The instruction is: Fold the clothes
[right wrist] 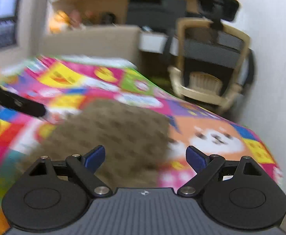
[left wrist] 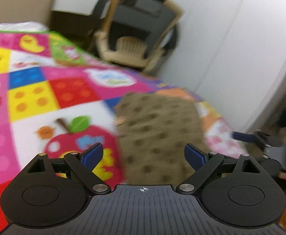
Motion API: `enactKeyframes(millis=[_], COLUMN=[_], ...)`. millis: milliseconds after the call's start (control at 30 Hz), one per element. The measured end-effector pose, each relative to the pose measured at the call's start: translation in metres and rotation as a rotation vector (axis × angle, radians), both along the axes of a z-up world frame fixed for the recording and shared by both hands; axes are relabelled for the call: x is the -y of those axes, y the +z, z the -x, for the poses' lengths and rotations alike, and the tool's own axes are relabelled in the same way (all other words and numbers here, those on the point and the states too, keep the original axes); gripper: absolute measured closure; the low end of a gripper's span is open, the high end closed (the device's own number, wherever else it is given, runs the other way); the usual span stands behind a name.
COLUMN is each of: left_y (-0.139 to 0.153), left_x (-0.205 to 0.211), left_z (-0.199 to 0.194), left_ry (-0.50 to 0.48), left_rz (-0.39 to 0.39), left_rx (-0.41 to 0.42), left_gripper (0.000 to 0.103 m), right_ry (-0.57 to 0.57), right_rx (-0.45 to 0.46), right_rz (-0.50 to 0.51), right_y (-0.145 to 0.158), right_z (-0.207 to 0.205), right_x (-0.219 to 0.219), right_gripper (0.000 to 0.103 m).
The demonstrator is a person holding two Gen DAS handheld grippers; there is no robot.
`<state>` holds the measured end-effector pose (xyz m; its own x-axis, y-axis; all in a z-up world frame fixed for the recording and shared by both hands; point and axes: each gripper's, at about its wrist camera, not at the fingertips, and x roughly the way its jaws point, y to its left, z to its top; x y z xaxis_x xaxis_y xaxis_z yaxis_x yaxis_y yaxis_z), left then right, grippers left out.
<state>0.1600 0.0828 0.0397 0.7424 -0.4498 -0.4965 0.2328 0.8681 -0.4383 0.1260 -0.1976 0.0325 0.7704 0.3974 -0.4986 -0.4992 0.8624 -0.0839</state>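
A brightly coloured patchwork play mat (left wrist: 45, 90), printed with a red apple, yellow ducks and dotted squares, covers the surface under both claws. On it lies the brown garment with dark spots (left wrist: 158, 129), a roughly rectangular spread near the mat's right edge. The left claw (left wrist: 143, 155) hangs over the garment's near end, blue pads spread wide, gripping nothing. The right claw (right wrist: 145, 157) is likewise splayed and empty above the garment's near right edge. Behind the mat stand a beige-framed office chair with grey mesh (right wrist: 211, 62), a pale wall (left wrist: 240, 39) and a wooden desk (right wrist: 107, 5); both views are blurred.
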Motion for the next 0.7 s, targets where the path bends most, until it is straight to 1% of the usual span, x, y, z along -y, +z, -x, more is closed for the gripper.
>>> enactKeyframes(millis=[33, 100, 133, 167, 233, 267, 367, 467, 533, 600, 633, 667, 700], left_y=[0.003, 0.001, -0.004, -0.009, -0.019, -0.023, -0.015, -0.003, -0.001, -0.005, -0.008, -0.013, -0.02], left_x=[0.001, 0.006, 0.011, 0.016, 0.026, 0.029, 0.03, 0.021, 0.015, 0.013, 0.012, 0.014, 0.018], left_z=[0.004, 0.007, 0.005, 0.001, -0.007, -0.01, -0.009, -0.009, -0.015, -0.028, -0.035, -0.043, -0.051], left_ry=[-0.026, -0.071, -0.081, -0.077, -0.067, -0.064, -0.071, -0.04, 0.009, 0.052, 0.073, 0.088, 0.092], left_rz=[0.034, 0.097, 0.094, 0.069, 0.015, -0.007, -0.037, -0.018, -0.006, -0.023, -0.032, -0.053, -0.073], left_rx=[0.02, 0.018, 0.002, -0.021, -0.061, -0.075, -0.061, -0.015, 0.002, -0.023, -0.037, -0.068, -0.109], left_gripper=[0.009, 0.009, 0.009, 0.009, 0.011, 0.01, 0.01, 0.01, 0.01, 0.01, 0.011, 0.011, 0.01], right_ry=[0.026, 0.017, 0.008, 0.005, 0.004, 0.011, 0.018, -0.021, -0.056, -0.082, -0.093, -0.102, -0.116], right_rx=[-0.007, -0.036, -0.059, -0.074, -0.095, -0.091, -0.063, -0.029, -0.001, 0.01, 0.007, 0.002, -0.016], right_rz=[0.029, 0.135, 0.161, 0.152, 0.112, 0.101, 0.068, 0.0, -0.046, -0.078, -0.077, -0.067, -0.031], right_y=[-0.005, -0.029, -0.041, -0.044, -0.042, -0.038, -0.021, -0.003, 0.008, 0.015, 0.015, 0.013, 0.007], right_z=[0.002, -0.005, -0.011, -0.015, -0.02, -0.02, -0.021, -0.028, -0.035, -0.047, -0.057, -0.067, -0.079], right_x=[-0.009, -0.027, -0.032, -0.031, -0.027, -0.024, -0.011, 0.004, 0.012, 0.015, 0.013, 0.01, 0.003], right_gripper=[0.012, 0.012, 0.012, 0.007, 0.007, 0.007, 0.007, 0.007, 0.007, 0.007, 0.007, 0.007, 0.007])
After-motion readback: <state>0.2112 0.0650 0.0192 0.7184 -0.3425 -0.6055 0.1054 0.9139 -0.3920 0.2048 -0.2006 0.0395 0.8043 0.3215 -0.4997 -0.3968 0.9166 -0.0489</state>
